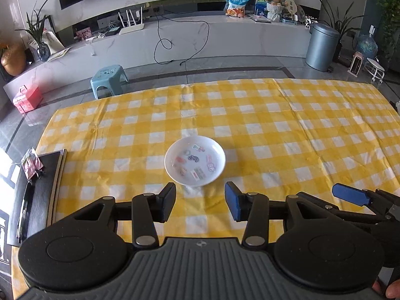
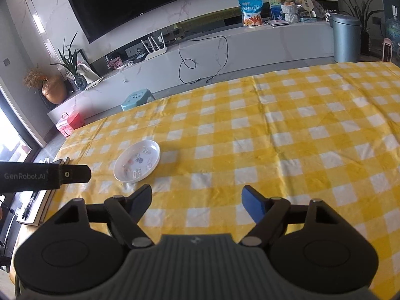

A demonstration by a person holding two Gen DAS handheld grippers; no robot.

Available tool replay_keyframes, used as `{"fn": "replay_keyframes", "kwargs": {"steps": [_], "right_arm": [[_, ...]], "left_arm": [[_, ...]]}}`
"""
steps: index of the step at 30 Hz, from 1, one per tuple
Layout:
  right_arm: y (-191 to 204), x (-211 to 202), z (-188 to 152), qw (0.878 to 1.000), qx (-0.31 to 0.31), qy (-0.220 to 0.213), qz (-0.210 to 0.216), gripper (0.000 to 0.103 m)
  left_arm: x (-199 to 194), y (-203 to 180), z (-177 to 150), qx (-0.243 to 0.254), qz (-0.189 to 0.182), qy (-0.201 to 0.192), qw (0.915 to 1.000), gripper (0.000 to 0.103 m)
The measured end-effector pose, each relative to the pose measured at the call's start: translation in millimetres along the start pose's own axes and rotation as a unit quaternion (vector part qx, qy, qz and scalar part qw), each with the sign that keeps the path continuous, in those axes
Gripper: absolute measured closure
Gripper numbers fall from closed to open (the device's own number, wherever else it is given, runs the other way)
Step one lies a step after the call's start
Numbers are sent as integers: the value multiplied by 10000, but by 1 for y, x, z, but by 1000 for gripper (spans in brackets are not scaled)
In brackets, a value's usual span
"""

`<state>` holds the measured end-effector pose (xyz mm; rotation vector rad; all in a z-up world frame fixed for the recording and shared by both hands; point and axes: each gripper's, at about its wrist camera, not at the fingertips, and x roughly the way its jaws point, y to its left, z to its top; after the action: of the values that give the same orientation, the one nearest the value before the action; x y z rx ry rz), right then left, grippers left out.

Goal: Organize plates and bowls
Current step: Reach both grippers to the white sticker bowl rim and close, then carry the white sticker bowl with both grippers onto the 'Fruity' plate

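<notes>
With both tongs released and holding nothing, the left tongs (image 1: 200, 201) hover just short of the lone patterned plate (image 1: 195, 160) mid-frame on the checked tabletop (image 1: 300, 130) — right tongs (image 2: 197, 203) aside — so the approach seems underway, needing a rim grip next.

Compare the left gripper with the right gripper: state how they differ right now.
The left gripper sits directly before the white plate; the right gripper sits off to the plate's right. The left gripper's jaws stand narrower than the right gripper's. Both are open and empty above the yellow checked tablecloth.
</notes>
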<state>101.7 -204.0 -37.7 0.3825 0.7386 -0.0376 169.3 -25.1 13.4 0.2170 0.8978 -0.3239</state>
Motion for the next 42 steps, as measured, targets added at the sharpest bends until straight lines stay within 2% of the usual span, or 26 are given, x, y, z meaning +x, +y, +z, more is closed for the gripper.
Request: {"fn": "replay_keyframes", "kwargs": {"steps": [5,8,13,20,23,25,29,32,35,38,42], "right_arm": [[14,32,10,9996,-159,151,186,41],[20,50,17,9991,-169,275,289,46],[29,78,28,9988,-74,318,375,53],[38,115,39,9979,132,495,406,64],[39,124,40,9972,228,568,433,64],[39,129,40,9969,279,603,421,65],[37,139,37,9951,438,754,471,80],[32,141,35,9941,595,761,498,86],[34,142,34,9934,614,795,561,100],[40,134,34,9951,456,780,397,101],[38,111,33,9957,426,691,441,100]], "left_arm": [[23,10,7,186,85,9,9998,52],[40,22,12,236,-27,104,9997,58],[75,50,22,-231,-490,418,9977,64],[109,70,24,-551,-601,633,9947,70],[113,73,22,-536,-672,628,9943,71],[116,73,20,-502,-678,639,9944,78],[120,70,19,-457,-648,639,9948,92],[120,65,19,-379,-594,604,9957,94],[116,63,21,-362,-608,584,9958,97],[104,61,24,-357,-684,518,9957,99],[80,54,26,-231,-768,463,9957,99]]}}
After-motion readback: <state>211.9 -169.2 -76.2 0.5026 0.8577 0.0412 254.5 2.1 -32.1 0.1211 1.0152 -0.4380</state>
